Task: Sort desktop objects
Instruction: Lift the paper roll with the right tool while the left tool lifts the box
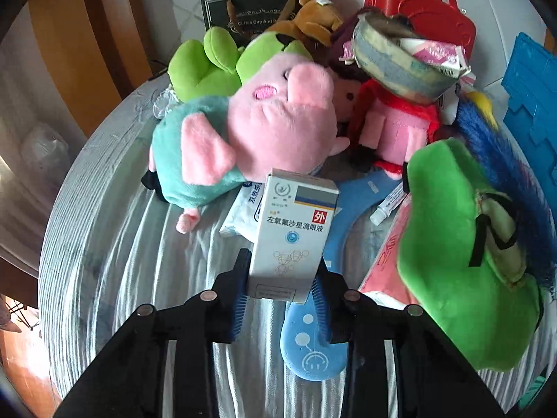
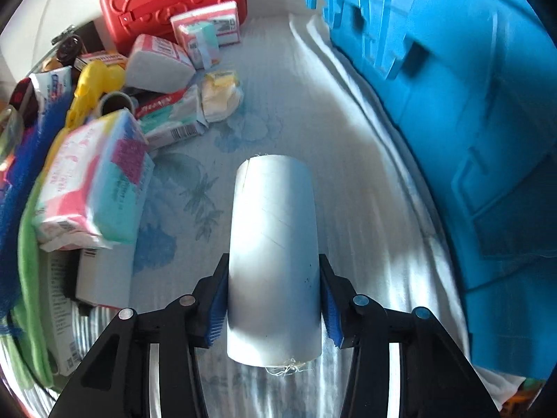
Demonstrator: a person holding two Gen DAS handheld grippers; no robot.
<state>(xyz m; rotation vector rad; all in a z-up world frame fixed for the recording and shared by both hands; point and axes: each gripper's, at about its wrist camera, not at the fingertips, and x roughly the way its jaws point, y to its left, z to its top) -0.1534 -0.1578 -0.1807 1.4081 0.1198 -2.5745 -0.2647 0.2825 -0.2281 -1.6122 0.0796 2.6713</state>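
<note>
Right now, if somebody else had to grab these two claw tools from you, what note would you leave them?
Left gripper: shut on a small white medicine box, held above the striped cloth.
Right gripper: shut on a pale cardboard tube, beside the blue crate.
Waiting in the pile: pink pig plush, green plush, red case, tissue packs.
Done: two items picked up.
Left: drop both where they belong, then sort the heap. I cannot tell which bin takes what.

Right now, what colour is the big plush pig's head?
Pink; the plush pig shows best in the left wrist view.
</note>
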